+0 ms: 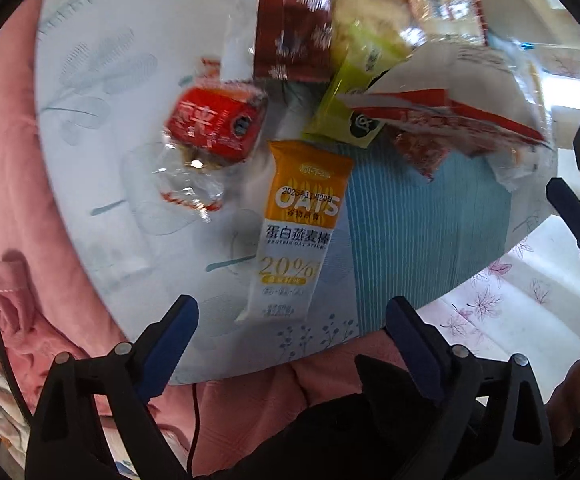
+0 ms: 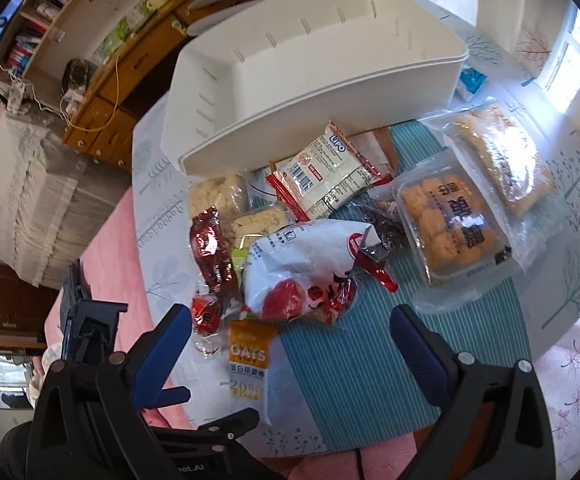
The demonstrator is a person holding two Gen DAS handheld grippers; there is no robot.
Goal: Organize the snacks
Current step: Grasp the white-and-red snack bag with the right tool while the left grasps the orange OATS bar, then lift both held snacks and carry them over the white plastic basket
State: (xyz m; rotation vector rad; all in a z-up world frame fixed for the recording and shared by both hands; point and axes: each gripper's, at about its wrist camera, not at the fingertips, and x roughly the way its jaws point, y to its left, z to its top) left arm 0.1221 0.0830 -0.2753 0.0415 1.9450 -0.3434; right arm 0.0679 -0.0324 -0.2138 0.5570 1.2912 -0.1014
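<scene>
I'm lining up my left gripper [image 1: 292,344], jaws spread and empty, on the oat bar [image 1: 296,228] at twelve o'clock; next I lower, clamp it, then carry it to the white bin [image 2: 314,76], with my right gripper [image 2: 290,344] also spread and holding nothing.

Wooden shelf unit [image 2: 102,52] with books, pink bedding [image 1: 6,184] beside
</scene>
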